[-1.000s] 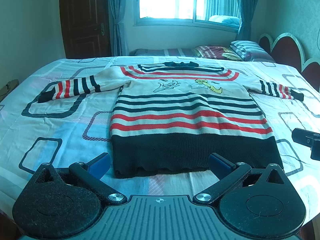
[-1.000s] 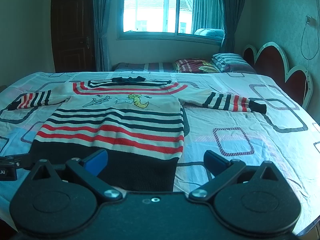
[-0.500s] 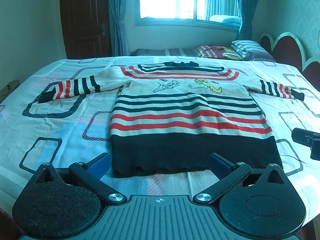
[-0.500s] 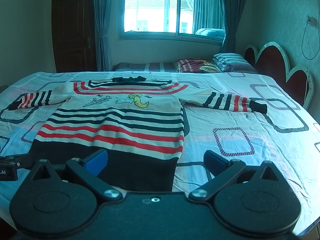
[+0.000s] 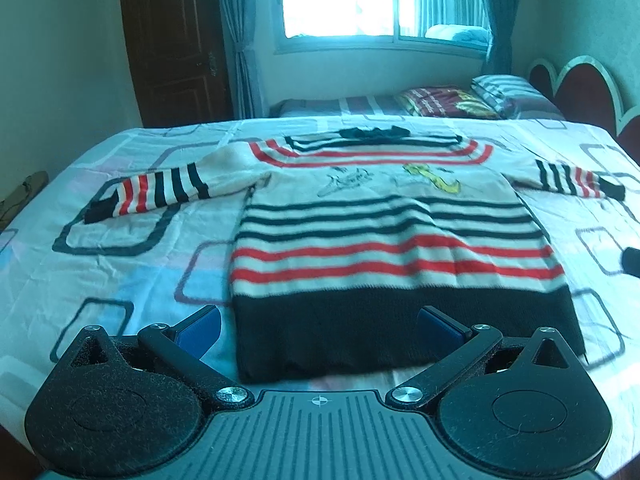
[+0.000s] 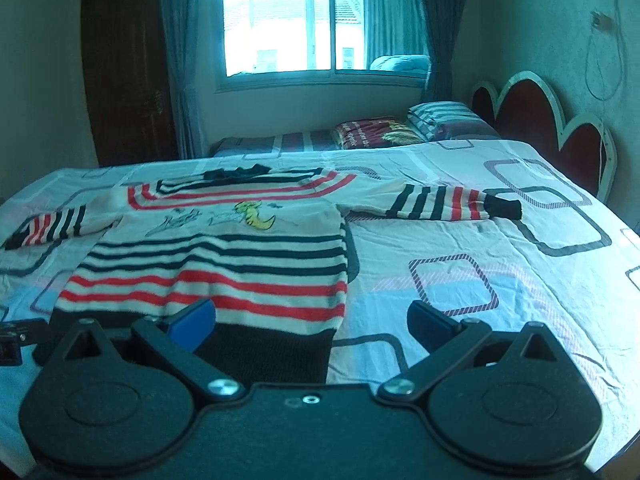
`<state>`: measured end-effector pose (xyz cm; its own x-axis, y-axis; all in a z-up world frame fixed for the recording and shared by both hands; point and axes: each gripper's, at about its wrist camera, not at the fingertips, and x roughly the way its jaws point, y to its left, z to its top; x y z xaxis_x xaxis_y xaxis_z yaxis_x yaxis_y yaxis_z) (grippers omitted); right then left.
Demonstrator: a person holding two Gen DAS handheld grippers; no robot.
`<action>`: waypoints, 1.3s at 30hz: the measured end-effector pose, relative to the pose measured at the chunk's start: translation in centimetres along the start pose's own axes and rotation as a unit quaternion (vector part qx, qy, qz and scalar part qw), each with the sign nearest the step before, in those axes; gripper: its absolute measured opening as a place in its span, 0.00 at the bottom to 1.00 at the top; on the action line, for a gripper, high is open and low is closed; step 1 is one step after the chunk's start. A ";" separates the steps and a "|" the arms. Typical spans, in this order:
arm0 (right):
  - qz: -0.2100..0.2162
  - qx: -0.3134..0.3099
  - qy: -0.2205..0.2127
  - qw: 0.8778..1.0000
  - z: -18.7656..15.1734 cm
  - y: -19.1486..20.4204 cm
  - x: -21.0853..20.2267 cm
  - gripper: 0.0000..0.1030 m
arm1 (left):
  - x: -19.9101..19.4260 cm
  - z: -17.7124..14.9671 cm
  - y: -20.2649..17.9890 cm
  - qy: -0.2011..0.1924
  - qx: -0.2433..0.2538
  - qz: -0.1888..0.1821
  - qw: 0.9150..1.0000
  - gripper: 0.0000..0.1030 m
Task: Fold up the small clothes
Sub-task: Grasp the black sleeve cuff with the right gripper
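Striped sweater [image 5: 384, 240] flat on bed [image 5: 120, 272], sleeves out, hem nearest.

Left gripper [image 5: 318, 328] over hem, jaws wide apart, empty. Right gripper [image 6: 310, 320] over hem's right corner, jaws spread, empty.

Risks, judged: pinching sheet with knit; catching top layer only; uneven lift skewing fold.

Hidden: hem's near edge behind gripper bodies. Frames motion-blurred.

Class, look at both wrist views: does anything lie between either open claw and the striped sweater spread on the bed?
Nothing visible does. The sweater lies flat on the bedsheet; the left claw and the right claw are both open, facing its dark hem with only bare sheet or the hem itself ahead.
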<state>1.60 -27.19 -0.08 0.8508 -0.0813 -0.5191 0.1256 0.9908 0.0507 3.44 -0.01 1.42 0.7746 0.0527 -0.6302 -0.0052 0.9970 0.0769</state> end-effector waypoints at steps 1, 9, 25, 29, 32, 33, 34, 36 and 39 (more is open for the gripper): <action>-0.001 0.007 -0.003 1.000 0.3 -0.5 0.3 0.99 | 0.4 0.5 0.1 -0.001 0.001 0.002 1.000 1.00; 0.018 0.091 -0.003 0.996 4.6 -5.9 5.4 0.99 | 5.9 6.5 0.1 -0.040 0.009 -0.045 0.998 1.00; -0.043 0.365 -0.007 0.930 7.2 -27.4 26.0 0.66 | 25.9 13.9 1.2 0.022 -0.044 -0.042 0.998 1.00; -0.044 0.417 0.020 0.908 5.6 -29.4 29.2 0.40 | 28.4 14.2 1.4 0.022 -0.053 -0.035 0.998 1.00; -0.033 0.442 0.011 0.896 5.1 -30.0 30.3 0.42 | 30.0 14.5 2.2 0.026 -0.078 -0.030 0.996 1.00; -0.030 0.449 0.006 0.893 5.1 -30.3 30.5 0.42 | 30.5 14.6 2.3 0.029 -0.082 -0.029 0.996 1.00; -0.028 0.455 0.002 0.890 5.1 -30.6 30.8 0.42 | 31.0 14.6 2.4 0.032 -0.083 -0.027 0.996 1.00; -0.027 0.453 -0.002 0.891 5.6 -30.9 31.5 0.42 | 31.8 14.6 2.5 0.036 -0.084 -0.022 0.996 1.00; -0.028 0.428 -0.002 0.904 6.3 -30.6 32.4 0.38 | 32.6 14.6 2.9 0.039 -0.091 -0.020 0.995 1.00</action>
<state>28.54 -60.86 -13.06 0.8323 -0.1304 -0.5388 0.5156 0.5392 0.6659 37.92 3.74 -7.62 0.7254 0.0092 -0.6882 -0.0941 0.9918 -0.0859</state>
